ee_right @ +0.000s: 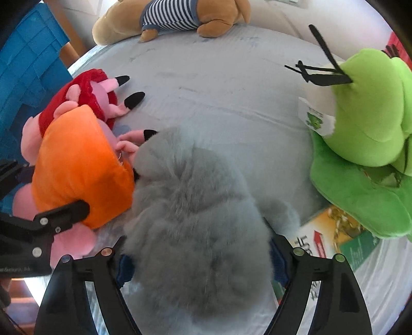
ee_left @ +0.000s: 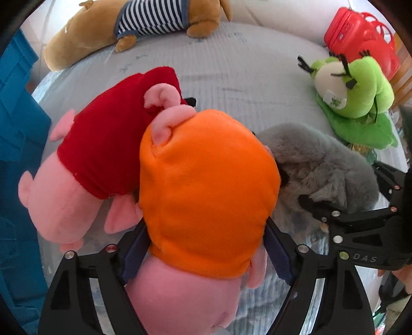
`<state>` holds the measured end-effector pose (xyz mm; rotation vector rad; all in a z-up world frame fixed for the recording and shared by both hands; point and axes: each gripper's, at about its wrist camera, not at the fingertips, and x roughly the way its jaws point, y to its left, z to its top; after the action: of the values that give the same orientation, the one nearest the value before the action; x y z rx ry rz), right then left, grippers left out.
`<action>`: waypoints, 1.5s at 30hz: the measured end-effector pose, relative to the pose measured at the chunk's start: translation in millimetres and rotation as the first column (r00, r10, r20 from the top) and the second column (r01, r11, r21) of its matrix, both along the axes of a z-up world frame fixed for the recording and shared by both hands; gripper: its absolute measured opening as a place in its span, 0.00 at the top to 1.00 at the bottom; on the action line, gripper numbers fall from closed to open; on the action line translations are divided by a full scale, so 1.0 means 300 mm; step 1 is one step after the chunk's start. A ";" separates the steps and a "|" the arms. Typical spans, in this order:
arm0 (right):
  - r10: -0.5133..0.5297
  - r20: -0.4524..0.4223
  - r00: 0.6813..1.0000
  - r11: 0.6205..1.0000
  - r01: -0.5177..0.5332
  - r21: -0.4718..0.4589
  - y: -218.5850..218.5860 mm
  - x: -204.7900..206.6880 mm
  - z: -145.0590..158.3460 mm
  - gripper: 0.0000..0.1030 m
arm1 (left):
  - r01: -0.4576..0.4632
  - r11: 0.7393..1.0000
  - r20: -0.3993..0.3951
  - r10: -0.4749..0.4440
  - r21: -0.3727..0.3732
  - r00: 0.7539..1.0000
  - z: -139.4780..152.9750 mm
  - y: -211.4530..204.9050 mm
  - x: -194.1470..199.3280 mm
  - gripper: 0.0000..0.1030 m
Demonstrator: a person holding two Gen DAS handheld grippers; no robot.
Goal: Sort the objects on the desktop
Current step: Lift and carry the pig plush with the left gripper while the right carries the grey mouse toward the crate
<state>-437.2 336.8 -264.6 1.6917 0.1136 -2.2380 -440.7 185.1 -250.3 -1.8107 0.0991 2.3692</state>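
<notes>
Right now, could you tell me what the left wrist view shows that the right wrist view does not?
Only the left wrist view shows the red plastic basket. Only the right wrist view shows the printed box lying under the green plush. Both show the orange-dressed pig between the left gripper's fingers, the grey plush in the right gripper, the red-dressed pig and the striped brown plush.

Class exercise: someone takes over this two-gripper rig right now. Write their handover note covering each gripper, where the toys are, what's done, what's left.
Left gripper: closed on the orange-dressed pig.
Right gripper: closed on the grey furry toy.
On the table: red-dressed pig beside the orange one, green plush at right, brown striped plush at the far edge.
Done: cannot tell.
Left: place both held toys, then sort the others.
</notes>
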 end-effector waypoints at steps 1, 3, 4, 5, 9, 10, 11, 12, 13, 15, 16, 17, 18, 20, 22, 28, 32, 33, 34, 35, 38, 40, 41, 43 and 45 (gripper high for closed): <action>0.005 0.003 1.000 1.000 -0.005 -0.007 -0.003 -0.001 -0.002 0.36 | -0.004 1.000 -0.006 0.004 0.005 1.000 0.006 -0.004 0.005 0.29; 0.009 -0.001 1.000 1.000 -0.009 -0.011 -0.013 0.000 0.002 0.49 | -0.012 1.000 -0.018 0.012 0.015 1.000 0.019 -0.011 0.017 0.34; 0.010 -0.008 1.000 1.000 -0.010 -0.013 -0.016 0.005 0.014 0.53 | -0.020 1.000 -0.024 0.021 0.023 0.999 0.034 -0.018 0.025 0.35; 0.010 -0.017 1.000 1.000 -0.011 -0.015 -0.017 0.012 0.031 0.55 | -0.024 0.999 -0.034 0.025 0.030 0.999 0.051 -0.022 0.034 0.35; 0.013 -0.070 0.997 1.000 -0.014 -0.020 -0.011 0.059 0.132 0.57 | -0.025 0.999 -0.100 0.030 0.043 0.995 0.146 -0.035 0.088 0.37; 0.010 -0.087 0.996 1.000 -0.012 -0.019 -0.008 0.075 0.160 0.58 | -0.027 0.998 -0.120 0.033 0.048 0.992 0.176 -0.039 0.106 0.37; 0.007 -0.105 0.994 1.000 -0.009 -0.018 -0.005 0.092 0.189 0.58 | -0.029 0.998 -0.140 0.036 0.054 0.990 0.206 -0.044 0.124 0.37; 0.004 -0.123 0.992 1.000 -0.006 -0.018 -0.003 0.109 0.218 0.58 | -0.030 0.998 -0.160 0.039 0.059 0.986 0.237 -0.049 0.142 0.37; 0.001 -0.141 0.990 1.000 -0.003 -0.017 0.000 0.126 0.248 0.58 | -0.031 0.997 -0.180 0.043 0.065 0.983 0.267 -0.053 0.160 0.37; -0.006 -0.177 0.984 1.000 0.003 -0.016 0.005 0.159 0.306 0.58 | -0.034 0.997 -0.219 0.050 0.076 0.974 0.328 -0.063 0.196 0.37; -0.009 -0.195 0.981 1.000 0.006 -0.015 0.007 0.176 0.335 0.58 | -0.034 0.996 -0.238 0.052 0.081 0.970 0.359 -0.068 0.214 0.37; -0.012 -0.213 0.977 1.000 0.009 -0.015 0.010 0.193 0.364 0.58 | -0.031 0.996 -0.254 0.052 0.086 0.966 0.383 -0.071 0.231 0.37; -0.018 -0.234 0.972 1.000 0.015 -0.014 0.015 0.216 0.398 0.58 | -0.027 0.995 -0.274 0.051 0.091 0.960 0.414 -0.074 0.256 0.37; -0.031 -0.275 0.961 1.000 0.028 -0.013 0.018 0.250 0.458 0.58 | -0.017 0.995 -0.315 0.048 0.103 0.948 0.477 -0.080 0.305 0.37; -0.041 -0.313 0.949 0.999 0.041 -0.008 0.005 0.282 0.508 0.58 | -0.005 0.994 -0.345 0.043 0.108 0.938 0.528 -0.089 0.348 0.37; -0.082 -0.399 0.913 0.996 0.092 0.007 -0.010 0.410 0.621 0.58 | 0.037 0.992 -0.422 0.019 0.123 0.906 0.639 -0.113 0.484 0.37; -0.115 -0.439 0.891 0.991 0.131 0.007 -0.012 0.504 0.675 0.58 | 0.069 0.990 -0.453 -0.007 0.120 0.891 0.680 -0.141 0.576 0.37; -0.123 -0.449 0.885 0.990 0.140 0.005 -0.015 0.533 0.690 0.58 | 0.077 0.990 -0.461 -0.013 0.120 0.888 0.689 -0.148 0.598 0.37; -0.125 -0.458 0.880 0.990 0.142 0.002 -0.022 0.560 0.705 0.58 | 0.082 0.989 -0.469 -0.016 0.119 0.883 0.701 -0.152 0.620 0.37; -0.123 -0.466 0.876 0.990 0.139 0.000 -0.030 0.584 0.721 0.58 | 0.085 0.989 -0.482 -0.017 0.119 0.876 0.718 -0.164 0.655 0.37; -0.113 -0.490 0.865 0.992 0.125 -0.008 -0.057 0.654 0.766 0.58 | 0.074 0.991 -0.508 -0.005 0.114 0.861 0.756 -0.173 0.723 0.37; -0.087 -0.508 0.857 0.995 0.095 -0.010 -0.085 0.693 0.795 0.58 | 0.058 0.992 -0.526 0.009 0.111 0.851 0.779 -0.184 0.770 0.37; -0.072 -0.517 0.853 0.997 0.078 -0.010 -0.098 0.710 0.807 0.58 | 0.041 0.993 -0.534 0.024 0.110 0.845 0.789 -0.190 0.792 0.37; -0.044 -0.529 0.847 0.999 0.046 -0.010 -0.123 0.741 0.827 0.58 | 0.004 0.994 -0.545 0.055 0.108 0.837 0.807 -0.207 0.838 0.37; -0.016 -0.536 0.844 1.000 0.012 -0.011 -0.151 0.768 0.843 0.58 | -0.037 0.994 -0.552 0.089 0.105 0.829 0.823 -0.222 0.881 0.37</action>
<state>-206.6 291.4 -11.6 1.0110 0.2237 -2.6564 -176.4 118.3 -3.4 -1.0419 -0.0032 2.8218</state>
